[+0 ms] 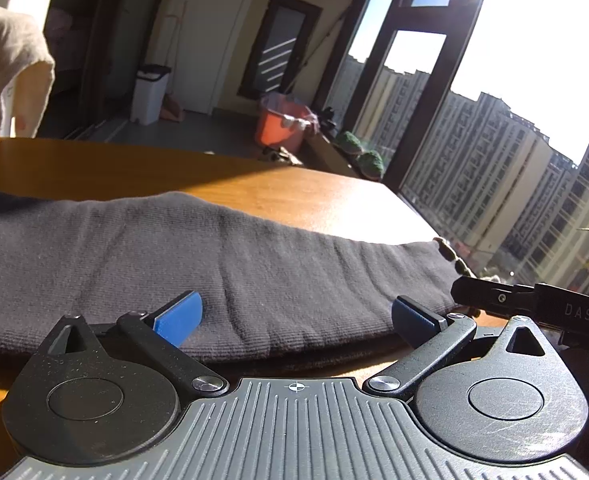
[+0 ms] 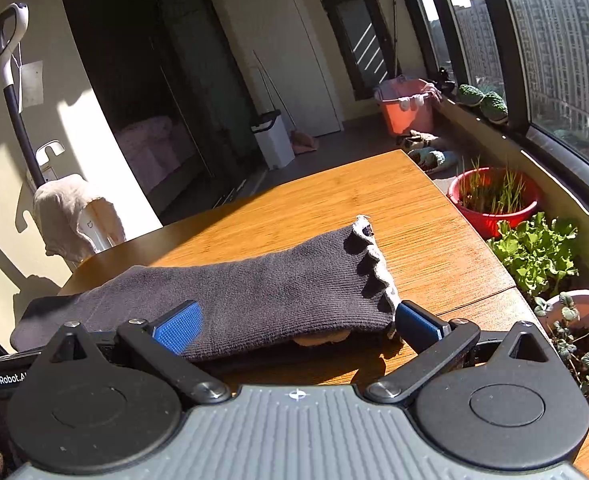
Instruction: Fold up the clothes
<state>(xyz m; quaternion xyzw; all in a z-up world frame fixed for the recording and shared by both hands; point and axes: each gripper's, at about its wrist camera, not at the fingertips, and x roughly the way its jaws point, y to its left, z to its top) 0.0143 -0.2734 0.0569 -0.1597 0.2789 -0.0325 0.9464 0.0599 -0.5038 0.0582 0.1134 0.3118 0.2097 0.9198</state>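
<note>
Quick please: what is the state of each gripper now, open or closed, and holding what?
Left gripper: open, holding nothing, its fingers over the dark grey sock.
Right gripper: open, holding nothing, at the sock's toe end.

sock (image 1: pixel 142 256) cuff end: cut off by left wrist frame's left edge
sock's near edge: hidden behind both gripper bodies
pale patch (image 2: pixel 321 339) under sock: mostly covered, can't identify
right gripper (image 1: pixel 534 308) in left view: only a side bar visible, fingers out of frame

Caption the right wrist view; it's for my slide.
Open right gripper poised at a dark five-toe sock on a wooden table.
</note>
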